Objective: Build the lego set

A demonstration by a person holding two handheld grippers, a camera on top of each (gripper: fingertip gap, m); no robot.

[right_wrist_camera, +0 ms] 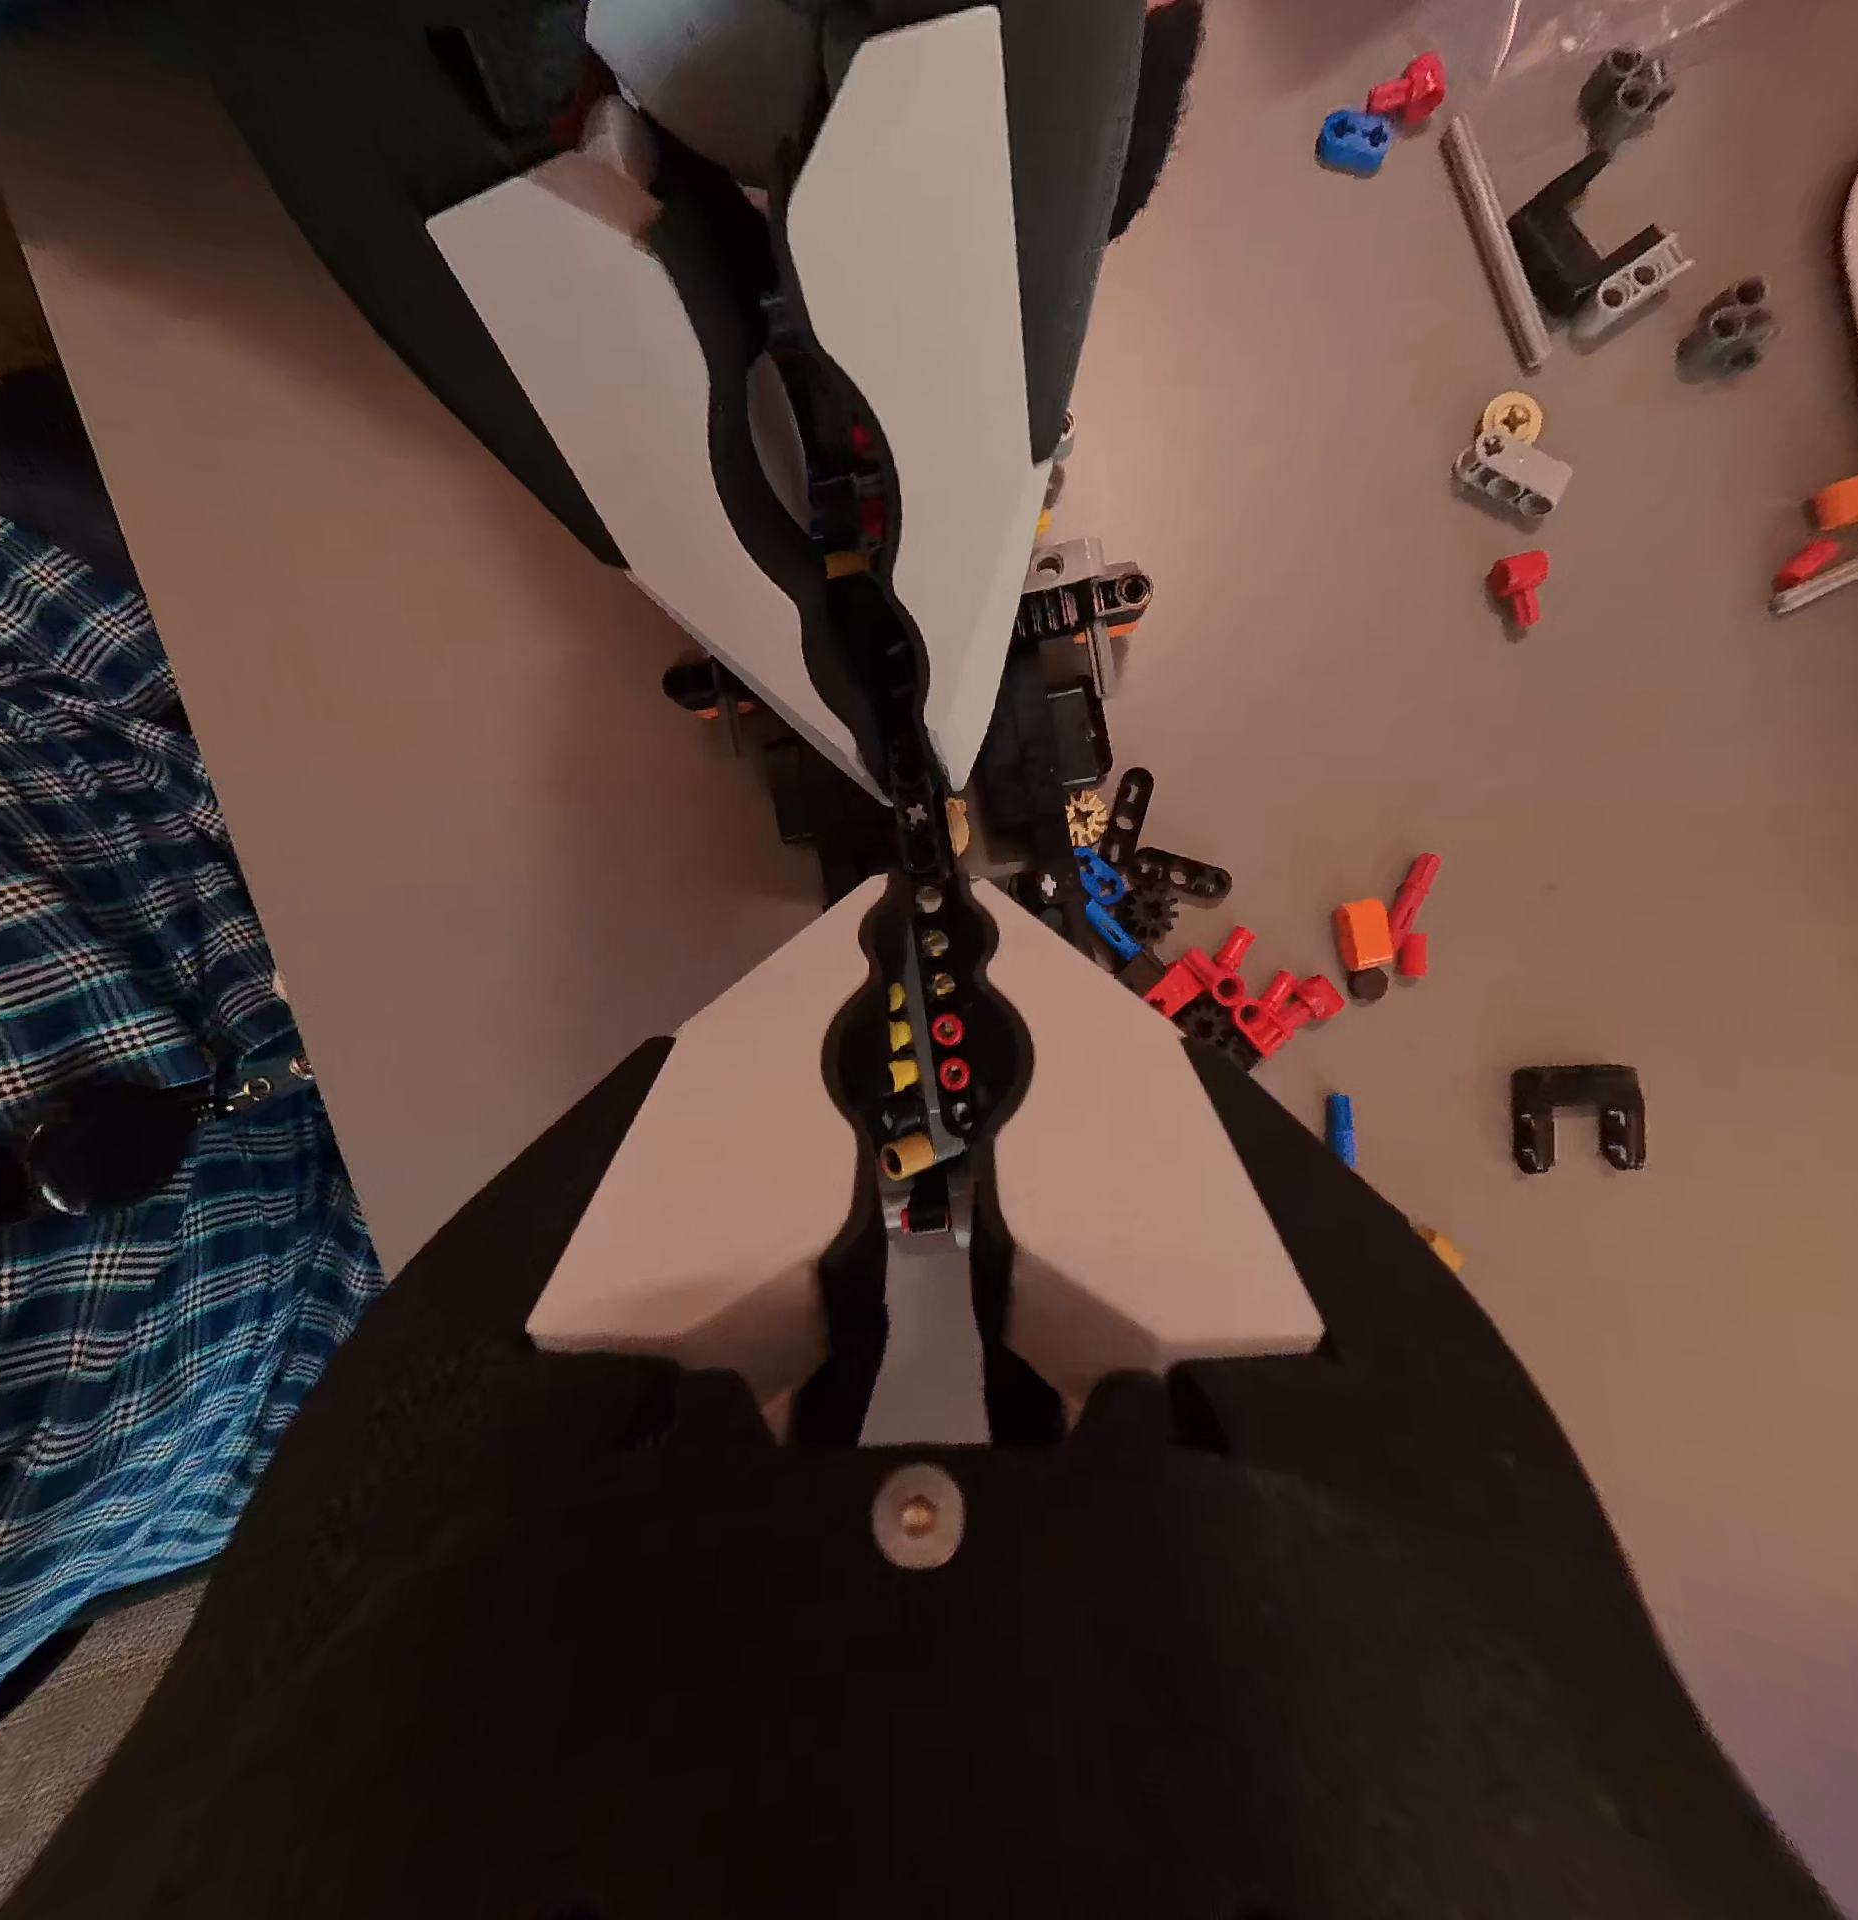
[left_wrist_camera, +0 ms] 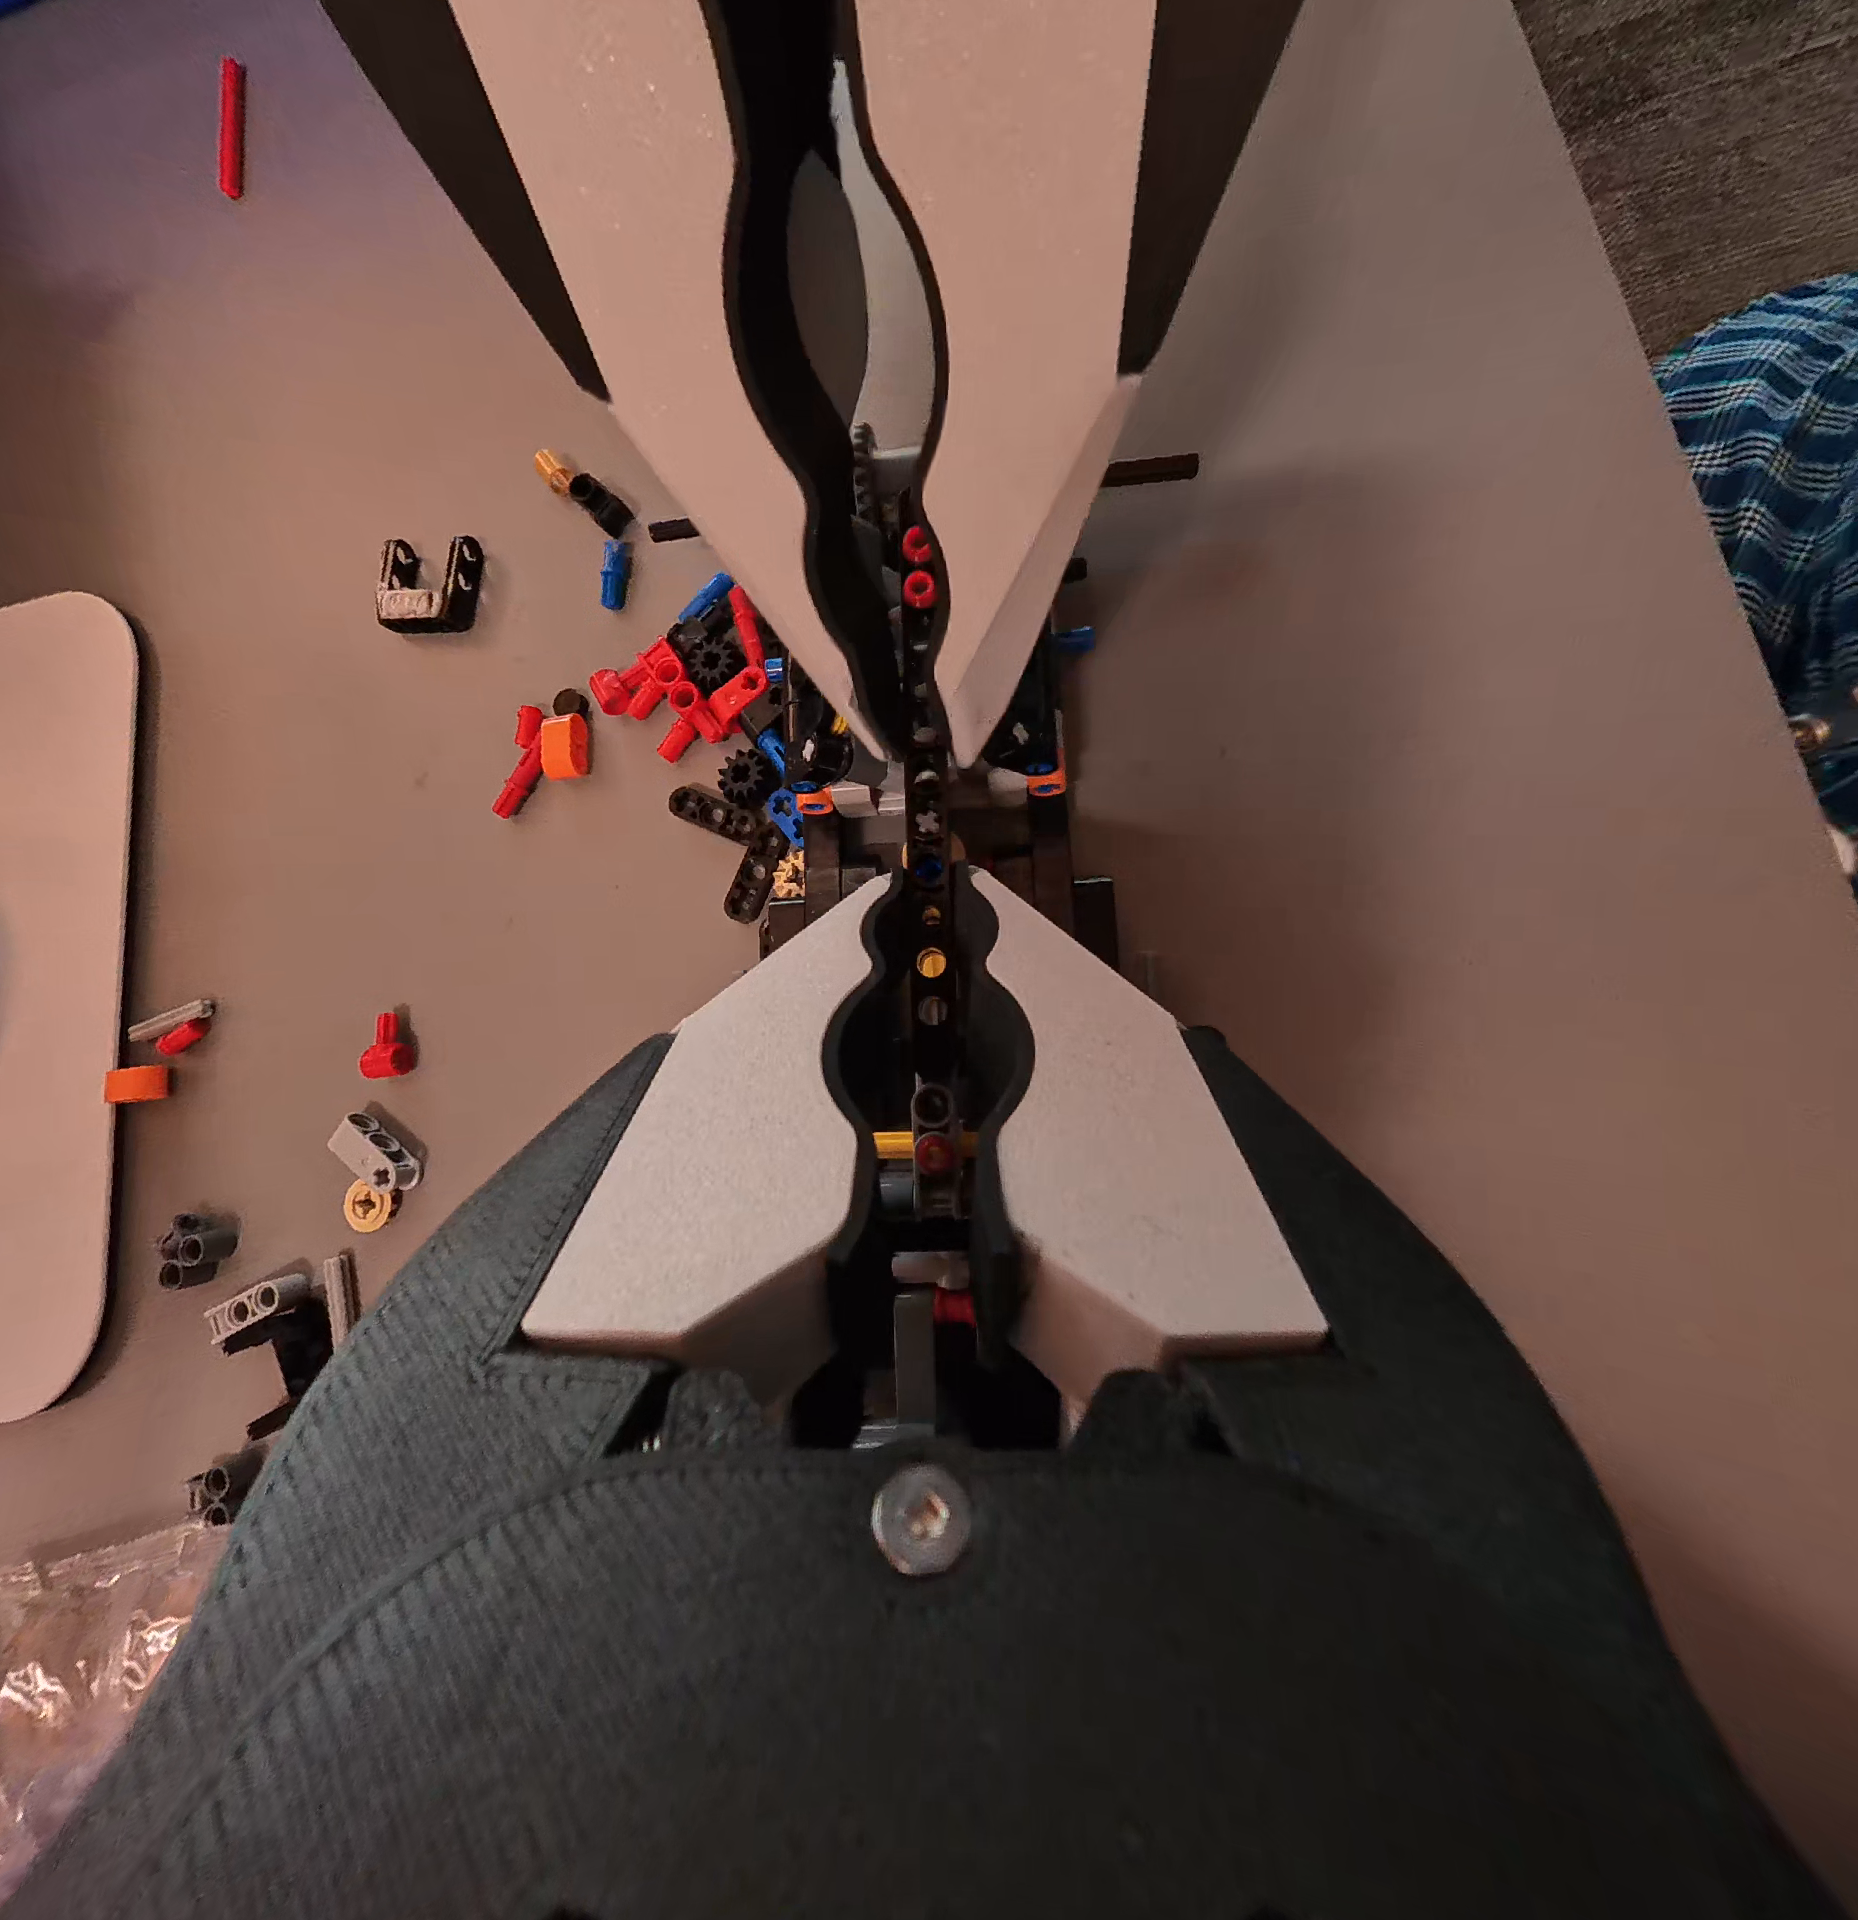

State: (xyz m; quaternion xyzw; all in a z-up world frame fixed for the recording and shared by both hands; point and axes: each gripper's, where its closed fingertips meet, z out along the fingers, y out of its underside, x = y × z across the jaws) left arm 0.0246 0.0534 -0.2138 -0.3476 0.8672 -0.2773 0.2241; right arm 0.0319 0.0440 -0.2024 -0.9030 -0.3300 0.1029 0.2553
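Gripping one black beam (left_wrist_camera: pixel 930 831) of the half-built lego model (right_wrist_camera: pixel 1050 717) from opposite ends: left gripper (left_wrist_camera: pixel 930 883) and right gripper (right_wrist_camera: pixel 920 883) both clamped narrow upon it, near the table's (left_wrist_camera: pixel 1424 831) edge. Light, stiff, likely prone to popping apart; best held along the beam.

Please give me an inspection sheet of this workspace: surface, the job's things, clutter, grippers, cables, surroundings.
Surface: pale table, no spill seen.
Job's things: black lego assembly, held between both grippers above the table.
Clutter: loose pile of red, blue and black pieces; black U-shaped bracket; red axle; grey connector; clear plastic bag; pale rounded board.
Grippers: left gripper shut on the assembly; right gripper shut on it from the opposite end.
Cables: nothing seen.
Surroundings: blue plaid cloth past the table edge.
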